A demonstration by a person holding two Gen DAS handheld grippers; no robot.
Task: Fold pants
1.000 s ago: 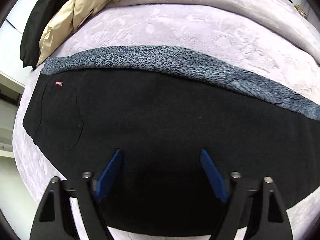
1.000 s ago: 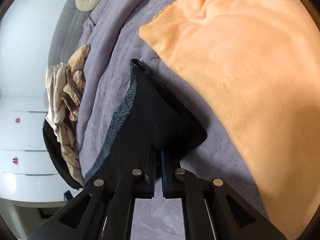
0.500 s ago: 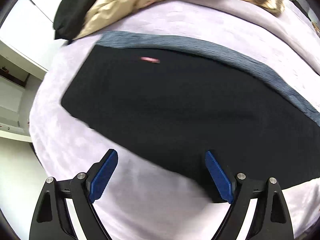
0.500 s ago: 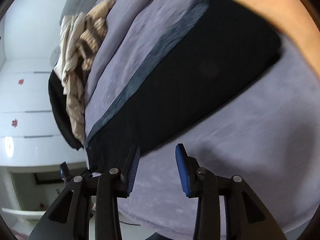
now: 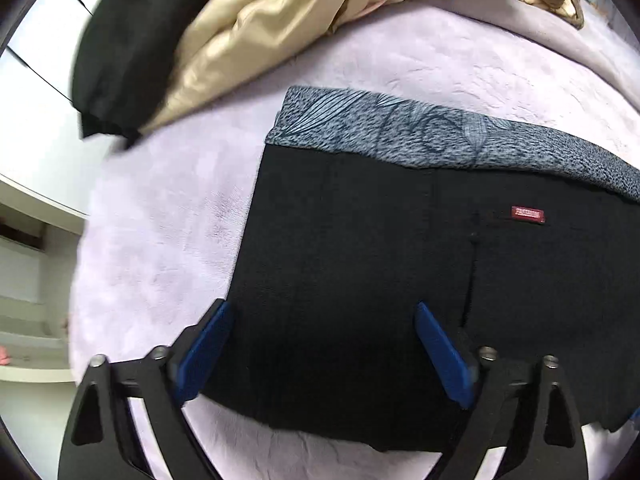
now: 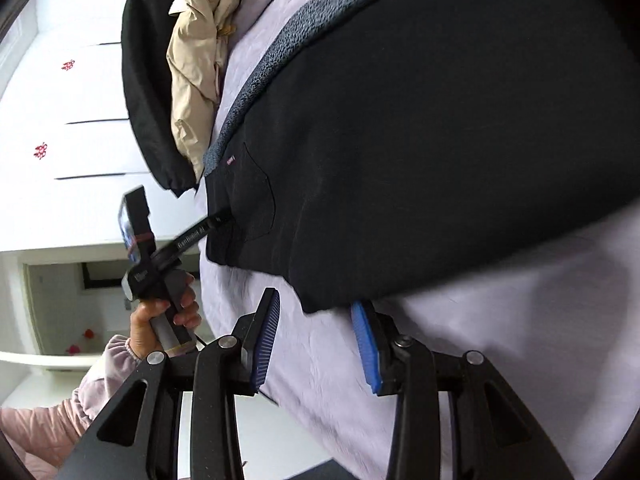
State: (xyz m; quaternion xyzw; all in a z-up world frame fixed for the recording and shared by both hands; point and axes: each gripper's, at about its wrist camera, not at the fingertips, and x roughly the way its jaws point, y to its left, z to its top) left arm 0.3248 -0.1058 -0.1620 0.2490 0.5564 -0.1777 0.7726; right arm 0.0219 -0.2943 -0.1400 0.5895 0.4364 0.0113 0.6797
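Black pants [image 5: 360,280] lie flat on the lilac bed cover [image 5: 160,240], grey patterned waistband [image 5: 400,128] on the far side. The left gripper [image 5: 320,344] hovers over them wide open and empty; the right gripper [image 6: 316,340], also open and empty, straddles their near corner. Only the right wrist view shows the left hand [image 6: 160,316]; a beige garment [image 5: 260,32] lies beyond.

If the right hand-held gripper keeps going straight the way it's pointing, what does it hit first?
Most likely the near edge of the black pants, which lies just ahead of the open right hand-held gripper; depth is hard to judge here.
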